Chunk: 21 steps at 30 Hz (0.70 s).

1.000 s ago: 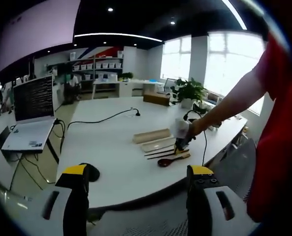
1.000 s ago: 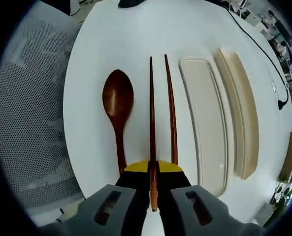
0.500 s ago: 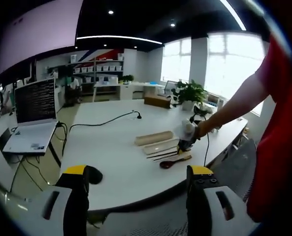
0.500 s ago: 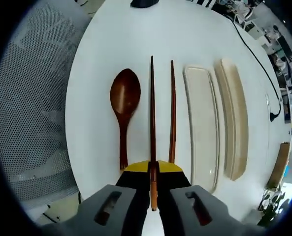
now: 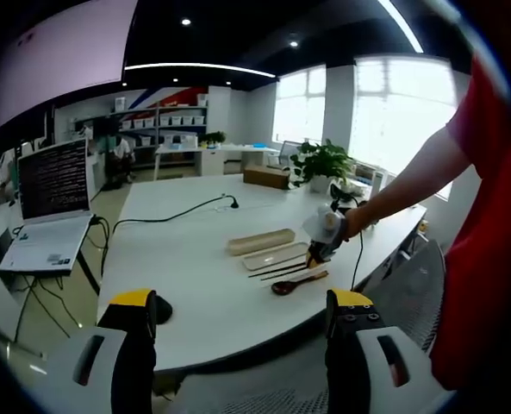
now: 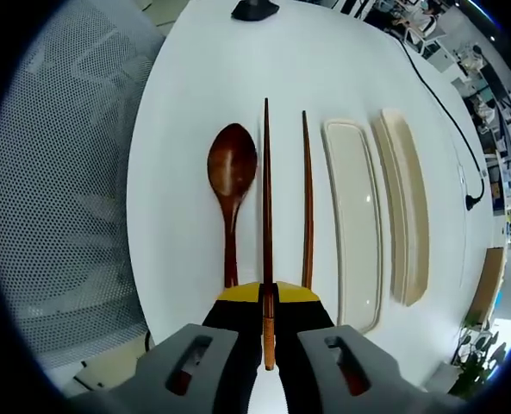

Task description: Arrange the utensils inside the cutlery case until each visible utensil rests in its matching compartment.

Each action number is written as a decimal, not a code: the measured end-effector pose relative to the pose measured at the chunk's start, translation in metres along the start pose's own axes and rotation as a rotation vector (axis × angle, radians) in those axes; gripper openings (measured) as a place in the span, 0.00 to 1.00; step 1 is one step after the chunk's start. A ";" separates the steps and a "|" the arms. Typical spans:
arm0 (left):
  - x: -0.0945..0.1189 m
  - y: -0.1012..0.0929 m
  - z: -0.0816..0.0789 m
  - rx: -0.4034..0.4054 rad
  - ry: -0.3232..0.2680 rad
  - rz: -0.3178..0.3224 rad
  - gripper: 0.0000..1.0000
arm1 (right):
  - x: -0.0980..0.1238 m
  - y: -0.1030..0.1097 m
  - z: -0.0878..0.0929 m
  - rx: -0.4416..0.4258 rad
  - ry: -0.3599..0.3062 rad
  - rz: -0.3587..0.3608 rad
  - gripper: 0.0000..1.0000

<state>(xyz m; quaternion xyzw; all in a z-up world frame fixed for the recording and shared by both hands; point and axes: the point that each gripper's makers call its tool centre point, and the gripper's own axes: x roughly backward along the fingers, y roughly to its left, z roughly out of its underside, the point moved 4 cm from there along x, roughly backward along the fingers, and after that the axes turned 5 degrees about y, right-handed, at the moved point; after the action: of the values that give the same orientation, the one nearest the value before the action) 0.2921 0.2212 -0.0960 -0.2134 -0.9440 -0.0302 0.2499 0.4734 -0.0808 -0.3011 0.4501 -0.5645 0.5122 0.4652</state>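
My right gripper is shut on one dark wooden chopstick, held above the white table and pointing away from me. The second chopstick lies on the table just right of it, and a brown wooden spoon lies to its left. Right of the chopsticks sit the cutlery case tray and its beige lid, both lying flat. In the left gripper view my left gripper stands open, well back from the table, and the right gripper hovers over the spoon and case.
A black cable runs across the table's far side and a small black object sits near its front edge. A laptop stands on a desk at left. A mesh chair is beside the table. A person's arm and red sleeve are at right.
The right gripper has lifted higher with the chopstick, so the spoon, the second chopstick and the case look smaller and farther. The left view shifted slightly; things on the table stayed put.
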 end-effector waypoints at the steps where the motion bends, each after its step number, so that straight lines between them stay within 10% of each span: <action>1: 0.000 0.001 0.000 -0.003 0.001 0.001 0.83 | 0.001 0.000 0.000 0.000 -0.002 0.004 0.00; 21: 0.001 0.005 0.000 -0.031 0.006 0.018 0.82 | 0.014 0.015 0.003 0.060 -0.021 0.067 0.00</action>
<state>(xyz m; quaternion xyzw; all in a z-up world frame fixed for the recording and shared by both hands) 0.2935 0.2263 -0.0961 -0.2257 -0.9407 -0.0429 0.2495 0.4563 -0.0829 -0.2899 0.4502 -0.5685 0.5393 0.4281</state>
